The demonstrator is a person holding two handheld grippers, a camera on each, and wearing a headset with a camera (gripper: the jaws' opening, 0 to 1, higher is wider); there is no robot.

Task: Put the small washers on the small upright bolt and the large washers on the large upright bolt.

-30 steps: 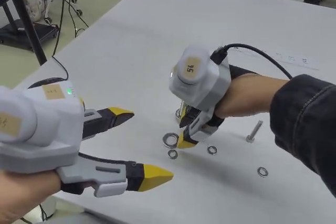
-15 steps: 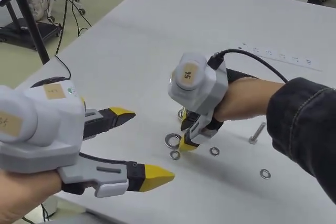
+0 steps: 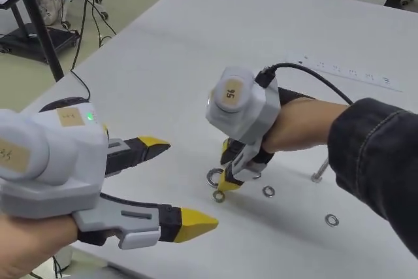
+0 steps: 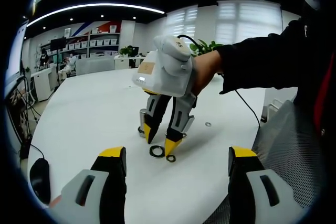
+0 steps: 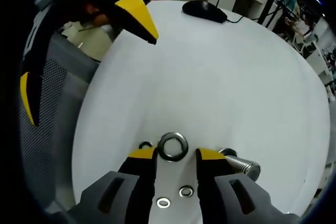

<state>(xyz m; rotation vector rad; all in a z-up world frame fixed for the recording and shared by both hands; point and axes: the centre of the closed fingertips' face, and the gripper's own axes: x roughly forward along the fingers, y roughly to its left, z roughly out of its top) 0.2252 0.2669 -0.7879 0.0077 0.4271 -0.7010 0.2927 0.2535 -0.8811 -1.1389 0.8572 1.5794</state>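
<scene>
My right gripper [image 3: 223, 171] points down at the table, open, its yellow tips on either side of a large washer [image 3: 213, 177] that lies flat. In the right gripper view that large washer [image 5: 174, 146] sits between the right gripper's [image 5: 176, 154] two tips. A small washer [image 3: 219, 196] lies just in front of it, and two more small washers [image 3: 268, 191] [image 3: 332, 219] lie to the right. The large bolt [image 4: 142, 121] stands just behind the right gripper [image 4: 159, 139]. The small bolt [image 3: 319, 170] is by the sleeve. My left gripper [image 3: 176, 184] hovers open at the lower left, holding nothing.
The white table [image 3: 196, 50] stretches bare toward the far side. A black mouse [image 5: 205, 10] and its cable lie at the table's left edge. A black cable [image 3: 307, 70] runs from the right gripper. A printed strip [image 3: 346, 70] lies behind the arm.
The right gripper has sunk slightly, so its tips now straddle the large washer. The left gripper has stayed where it was.
</scene>
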